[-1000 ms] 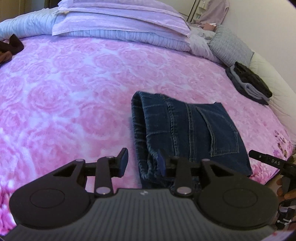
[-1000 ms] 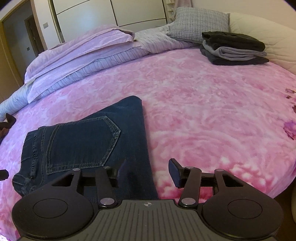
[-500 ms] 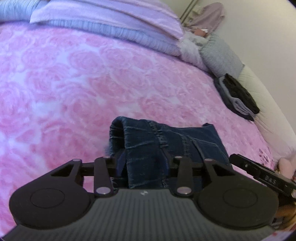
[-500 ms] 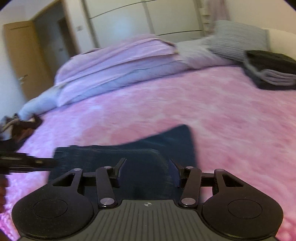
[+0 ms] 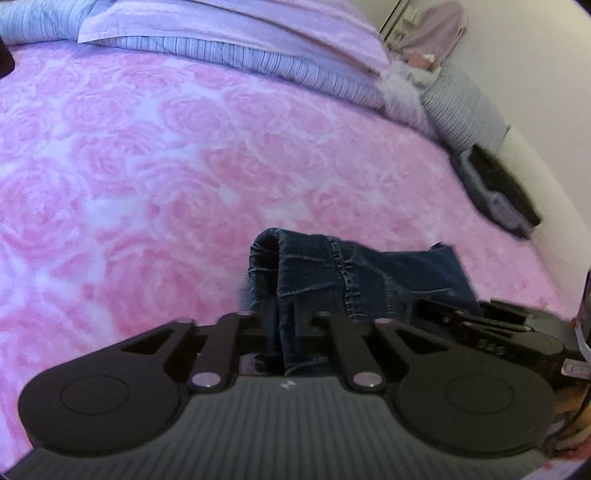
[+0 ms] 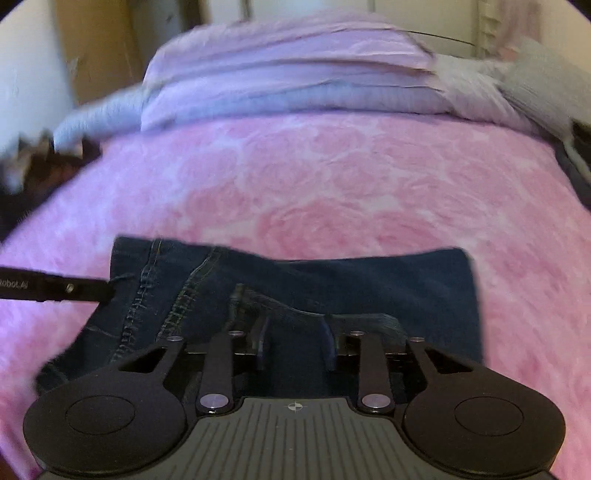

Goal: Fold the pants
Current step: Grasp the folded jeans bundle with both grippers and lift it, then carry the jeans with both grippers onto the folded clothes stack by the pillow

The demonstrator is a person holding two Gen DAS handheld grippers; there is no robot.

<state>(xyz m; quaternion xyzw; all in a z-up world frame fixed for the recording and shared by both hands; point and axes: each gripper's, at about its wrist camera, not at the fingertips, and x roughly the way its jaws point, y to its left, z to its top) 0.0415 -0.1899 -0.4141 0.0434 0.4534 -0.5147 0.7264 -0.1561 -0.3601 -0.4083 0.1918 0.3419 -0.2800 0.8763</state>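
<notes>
The left gripper (image 5: 291,325) is clamping a bunched fold of the dark blue jeans (image 5: 354,273) at their left end, its jaws having just been closing on the denim. The right gripper (image 6: 295,343) is straddling the jeans' near edge, its jaws having just been closing too, with denim lying between them; whether the pads are pressing it yet I cannot tell. The jeans (image 6: 369,280) are lying folded near the front edge of the bed, on the pink rose-patterned blanket (image 6: 332,177). Lilac pillows (image 5: 229,26) are lining the bed's far edge, and a dark stack of folded clothes (image 5: 498,188) is sitting at its right edge.
</notes>
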